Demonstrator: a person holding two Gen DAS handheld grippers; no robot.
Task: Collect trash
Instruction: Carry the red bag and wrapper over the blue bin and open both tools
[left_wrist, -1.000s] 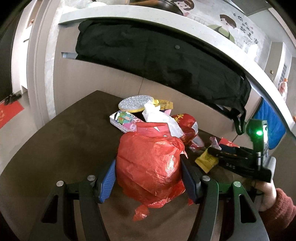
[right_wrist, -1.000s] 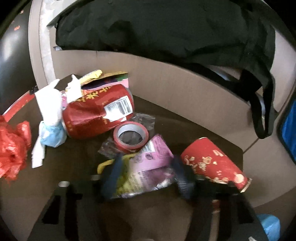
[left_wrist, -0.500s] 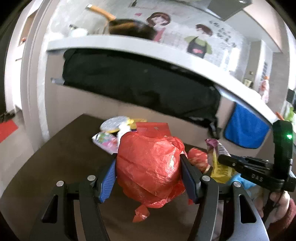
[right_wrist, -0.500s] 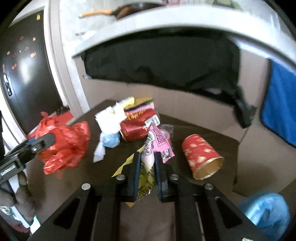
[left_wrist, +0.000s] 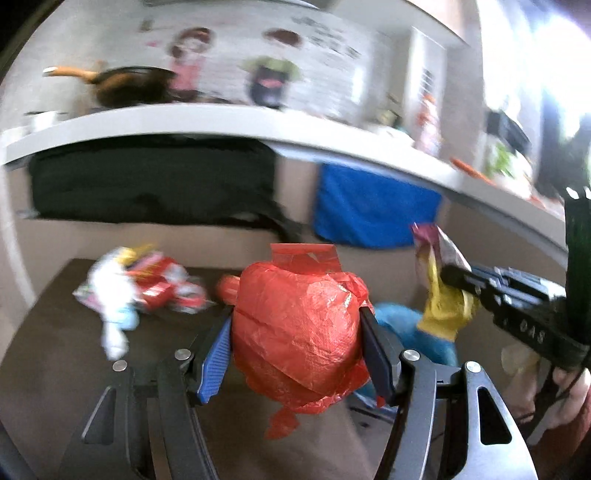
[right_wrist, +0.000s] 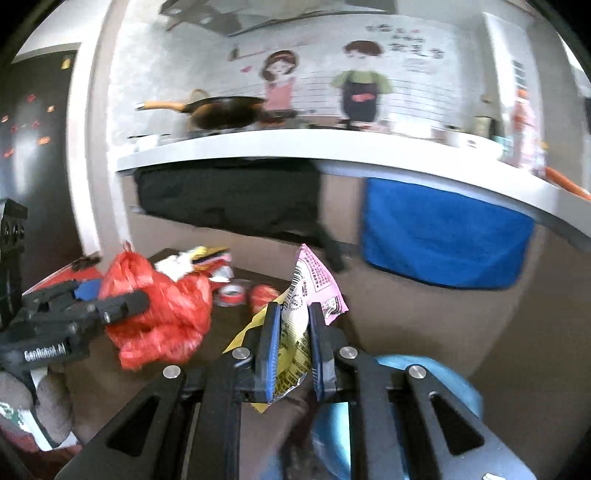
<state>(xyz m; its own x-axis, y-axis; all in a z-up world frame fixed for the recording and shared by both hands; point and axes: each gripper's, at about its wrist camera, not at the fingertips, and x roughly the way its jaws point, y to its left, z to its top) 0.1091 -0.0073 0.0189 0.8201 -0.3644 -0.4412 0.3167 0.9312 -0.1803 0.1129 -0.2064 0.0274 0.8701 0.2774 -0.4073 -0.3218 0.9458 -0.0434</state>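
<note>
My left gripper (left_wrist: 295, 332) is shut on a crumpled red plastic bag (left_wrist: 299, 328) and holds it above the dark brown table (left_wrist: 55, 354). The bag also shows in the right wrist view (right_wrist: 162, 314). My right gripper (right_wrist: 291, 321) is shut on a pink and yellow snack wrapper (right_wrist: 299, 295) and holds it in the air. In the left wrist view that wrapper (left_wrist: 439, 291) hangs to the right of the red bag. A blue bin bag (right_wrist: 436, 402) sits below the right gripper.
More trash lies on the table: a red can (left_wrist: 159, 284), white tissue (left_wrist: 110, 295), a red tape roll (right_wrist: 231, 293) and a red cup (right_wrist: 264, 295). A black bag (right_wrist: 229, 199) and blue cloth (right_wrist: 443, 236) hang under the white counter (right_wrist: 332, 147).
Both grippers have risen and pulled back from the table, each keeping its load. The right gripper has swung its wrapper over the blue bin bag. The view is blurred by motion.
</note>
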